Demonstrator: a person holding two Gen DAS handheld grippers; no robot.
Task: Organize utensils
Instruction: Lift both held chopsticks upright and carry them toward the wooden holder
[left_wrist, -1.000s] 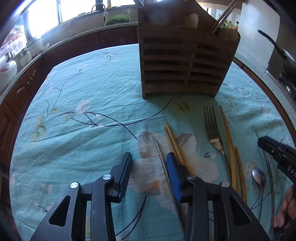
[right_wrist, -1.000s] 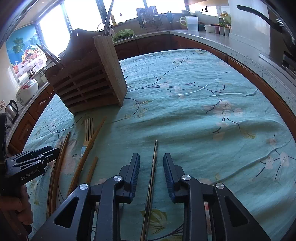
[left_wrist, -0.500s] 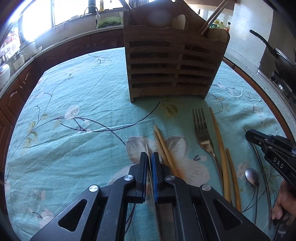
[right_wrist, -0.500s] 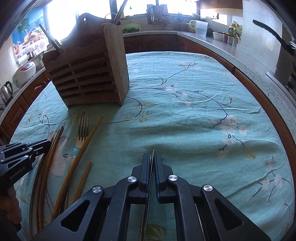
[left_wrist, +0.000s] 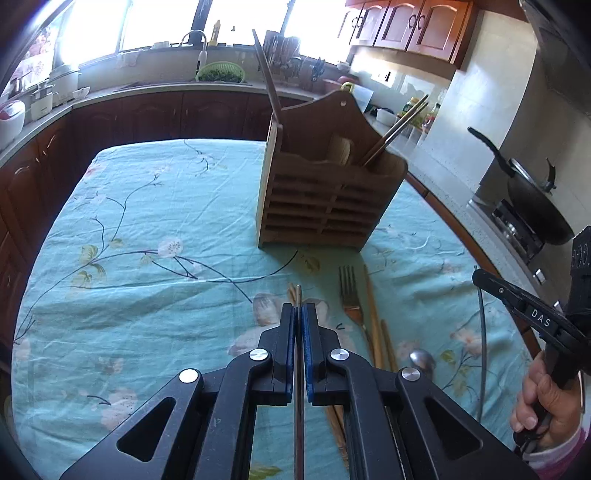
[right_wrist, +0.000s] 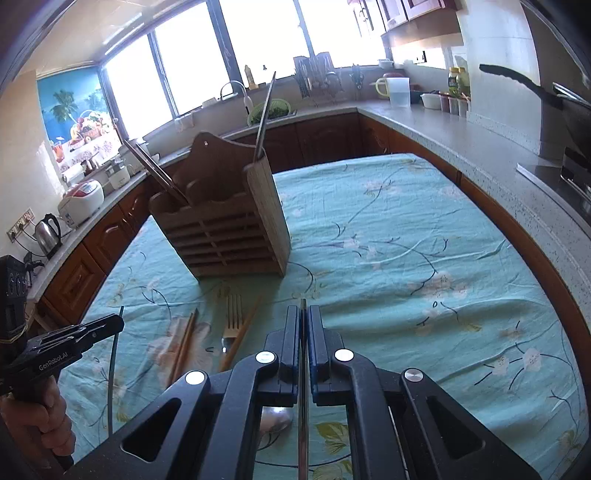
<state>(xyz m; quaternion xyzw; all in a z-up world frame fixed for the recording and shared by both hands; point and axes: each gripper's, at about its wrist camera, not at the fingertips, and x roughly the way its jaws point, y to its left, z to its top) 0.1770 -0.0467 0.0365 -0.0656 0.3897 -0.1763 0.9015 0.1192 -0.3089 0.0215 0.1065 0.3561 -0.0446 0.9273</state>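
Left gripper (left_wrist: 299, 314): my jaws are pressed together on a thin metal chopstick (left_wrist: 298, 406); it runs straight along the fingers, its tip poking just past them toward the far side, at the wooden holder.
Metal chopstick, left: long axis near to far, raised above the teal floral tablecloth (left_wrist: 147, 295).
Wooden holder (left_wrist: 325, 206): stands upright at the far middle of the table, slatted front facing me; a long utensil leans out of its left end and a pair of dark chopsticks (left_wrist: 397, 131) slants up and to the right from its right end.
Wooden chopsticks (left_wrist: 292, 291): lie on the cloth just left of my held stick, mostly hidden under my fingers.
Fork (left_wrist: 351, 295): lies flat to the right of my left gripper, tines pointing far toward the holder; a long wooden stick (left_wrist: 371, 314) lies just beside it on the right, roughly parallel.
Spoon (left_wrist: 421, 360): its bowl rests on the cloth near me, right of the fork.
Right gripper (right_wrist: 303, 317): closed tight around a second metal chopstick (right_wrist: 303, 406), lying along the fingers, tip just past them and pointing far.
Second chopstick: off the cloth, right of the fork.
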